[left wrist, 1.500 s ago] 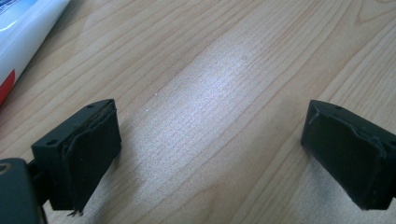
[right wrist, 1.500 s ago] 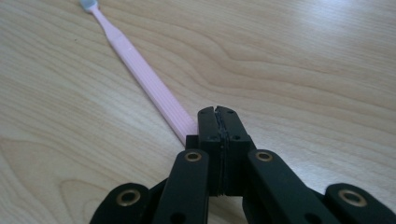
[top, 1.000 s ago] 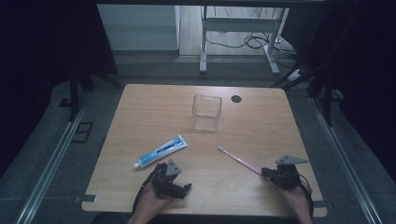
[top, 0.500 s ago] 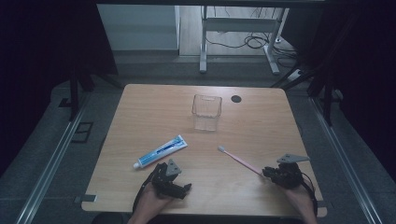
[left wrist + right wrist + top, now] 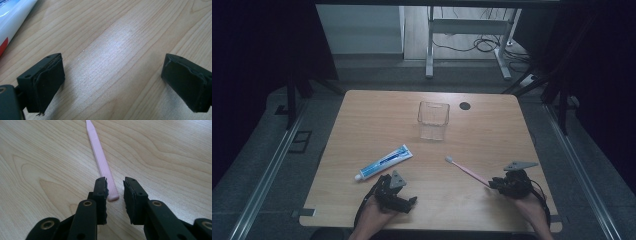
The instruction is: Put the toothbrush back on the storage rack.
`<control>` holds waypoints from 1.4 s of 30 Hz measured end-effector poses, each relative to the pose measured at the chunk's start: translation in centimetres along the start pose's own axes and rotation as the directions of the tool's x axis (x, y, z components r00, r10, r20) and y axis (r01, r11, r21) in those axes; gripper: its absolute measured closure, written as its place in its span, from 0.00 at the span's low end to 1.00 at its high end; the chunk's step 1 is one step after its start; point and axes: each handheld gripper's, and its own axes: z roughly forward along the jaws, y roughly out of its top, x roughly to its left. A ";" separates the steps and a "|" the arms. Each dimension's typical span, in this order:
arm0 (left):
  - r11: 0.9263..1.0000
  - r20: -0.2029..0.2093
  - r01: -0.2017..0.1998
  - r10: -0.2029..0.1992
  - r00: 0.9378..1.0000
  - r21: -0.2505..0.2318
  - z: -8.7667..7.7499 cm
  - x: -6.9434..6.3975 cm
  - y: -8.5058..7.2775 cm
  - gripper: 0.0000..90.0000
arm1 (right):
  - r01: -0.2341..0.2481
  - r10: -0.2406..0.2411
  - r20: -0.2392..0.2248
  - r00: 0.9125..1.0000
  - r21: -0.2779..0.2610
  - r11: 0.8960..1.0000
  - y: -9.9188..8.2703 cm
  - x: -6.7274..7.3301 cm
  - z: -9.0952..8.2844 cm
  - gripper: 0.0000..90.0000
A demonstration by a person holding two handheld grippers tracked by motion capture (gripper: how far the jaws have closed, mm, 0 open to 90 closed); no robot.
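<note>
Writing: none readable on the toothpaste tube (image 5: 383,162).
Pink toothbrush (image 5: 101,161): handle end lies between the right gripper (image 5: 115,192) jaws.
Right gripper: jaws narrowly apart, just been opening, gripping nothing.
Left gripper (image 5: 112,82): wide open, empty.

In your left gripper view the toothpaste tube (image 5: 11,17) is cut off by the top and left edges, so you see just one white corner with a red patch. In your right gripper view the pink toothbrush (image 5: 101,161) runs out past the top edge, bristles unseen. From the high view, the print on the tube is too small to read.
</note>
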 end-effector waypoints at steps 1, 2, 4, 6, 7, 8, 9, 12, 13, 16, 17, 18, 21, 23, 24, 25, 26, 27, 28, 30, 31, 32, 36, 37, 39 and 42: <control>1.000 0.000 0.000 0.000 1.000 0.000 0.0 0.0 0.0 0.05 | 0.004 -0.004 -0.003 1.000 0.005 1.000 0.1 0.0 0.0 0.78; 1.000 0.000 0.000 0.000 1.000 0.000 0.0 0.0 0.0 0.05 | 0.004 -0.004 -0.006 1.000 0.013 1.000 0.2 0.0 0.1 0.78; 1.000 0.000 0.000 0.000 1.000 0.000 0.0 0.0 0.0 0.05 | 0.008 -0.008 -0.010 1.000 0.024 1.000 0.4 0.1 0.1 0.78; 1.000 0.000 0.000 0.000 1.000 0.000 0.0 0.0 0.0 0.05 | 0.010 -0.010 -0.012 1.000 0.036 0.999 0.7 0.1 0.2 0.78; 1.000 0.000 0.000 0.000 1.000 0.000 0.0 0.0 0.0 0.05 | 0.010 -0.010 -0.012 1.000 0.036 0.999 0.7 0.1 0.2 0.78; 1.000 0.000 -0.001 0.001 1.000 0.000 0.0 0.0 0.0 0.05 | 0.011 -0.010 -0.011 1.000 0.046 0.999 0.9 0.1 0.2 0.78; 1.000 0.000 -0.001 0.001 1.000 0.000 0.0 0.0 0.0 0.05 | 0.011 -0.010 -0.011 1.000 0.046 0.999 0.9 0.1 0.2 0.78; 1.000 0.000 0.000 0.000 1.000 0.000 0.0 0.0 0.0 0.05 | 0.013 -0.012 -0.006 1.000 0.064 0.998 1.3 0.0 0.4 0.77; 1.000 0.000 0.000 0.000 1.000 0.000 0.0 0.0 0.0 0.05 | 0.014 -0.013 -0.006 1.000 0.069 0.998 1.3 0.0 0.4 0.77; 1.000 0.000 -0.001 0.001 1.000 0.000 0.0 0.0 0.0 0.05 | 0.023 -0.023 -0.007 1.000 0.084 0.996 1.5 0.1 0.6 0.77; 1.000 0.000 -0.001 0.001 1.000 0.000 0.0 0.0 0.0 0.05 | 0.023 -0.022 -0.007 1.000 0.091 0.996 1.6 0.2 0.6 0.77; 1.000 0.000 -0.001 0.001 1.000 0.000 0.0 0.0 0.0 0.05 | 0.027 -0.026 -0.010 1.000 0.097 0.995 1.7 0.2 0.7 0.78; 1.000 0.000 0.000 0.000 1.000 0.000 0.0 0.0 0.0 0.05 | 0.038 -0.036 -0.011 0.999 0.110 0.993 1.9 0.4 0.8 0.78; 1.000 0.000 0.001 -0.001 1.000 0.000 0.0 0.0 0.0 0.05 | 0.047 -0.046 -0.014 0.999 0.116 0.992 2.2 0.5 0.9 0.79; 1.000 0.000 0.000 0.000 1.000 0.000 0.0 0.0 0.0 0.05 | 0.053 -0.051 -0.015 0.999 0.118 0.992 2.3 0.5 0.9 0.79; 1.000 0.000 0.000 0.000 1.000 0.000 0.0 0.0 0.0 0.05 | 0.053 -0.052 -0.016 0.999 0.122 0.991 2.4 0.6 0.9 0.79; 1.000 0.000 -0.003 0.003 1.000 0.001 0.0 0.0 0.0 0.05 | 0.057 -0.055 -0.017 0.998 0.127 0.990 2.5 0.6 0.9 0.79; 1.000 0.000 -0.003 0.003 1.000 0.001 0.0 0.0 0.0 0.05 | 0.062 -0.060 -0.019 0.998 0.131 0.989 2.6 0.7 1.0 0.80; 1.000 0.000 -0.002 0.002 1.000 0.000 0.0 0.0 0.0 0.05 | 0.066 -0.064 -0.021 0.998 0.135 0.989 2.7 0.7 1.0 0.80; 1.000 0.000 -0.004 0.004 1.000 0.001 0.0 0.0 0.0 0.05 | 0.073 -0.070 -0.026 0.997 0.147 0.986 3.0 0.7 1.1 0.80; 1.000 0.000 -0.003 0.003 1.000 0.001 0.0 0.0 0.0 0.05 | 0.075 -0.072 -0.026 0.997 0.152 0.986 3.1 0.7 1.2 0.80; 1.000 0.000 -0.004 0.004 1.000 0.001 0.0 0.0 0.0 0.05 | 0.081 -0.078 -0.028 0.997 0.157 0.984 3.2 0.7 1.2 0.81; 1.000 0.000 -0.004 0.004 1.000 0.001 0.0 0.0 0.0 0.05 | 0.098 -0.092 -0.041 0.995 0.181 0.979 3.7 0.8 1.5 0.80; 1.000 0.000 -0.004 0.004 1.000 0.001 0.0 0.0 0.0 0.05 | 0.102 -0.095 -0.044 0.995 0.189 0.977 3.8 0.8 1.6 0.80; 1.000 0.000 -0.004 0.004 1.000 0.001 0.0 0.0 0.0 0.05 | 0.112 -0.104 -0.048 0.993 0.202 0.973 4.1 0.8 1.7 0.80; 1.000 0.000 -0.004 0.004 1.000 0.001 0.0 0.0 0.0 0.05 | 0.126 -0.117 -0.054 0.992 0.219 0.968 4.5 1.0 2.0 0.80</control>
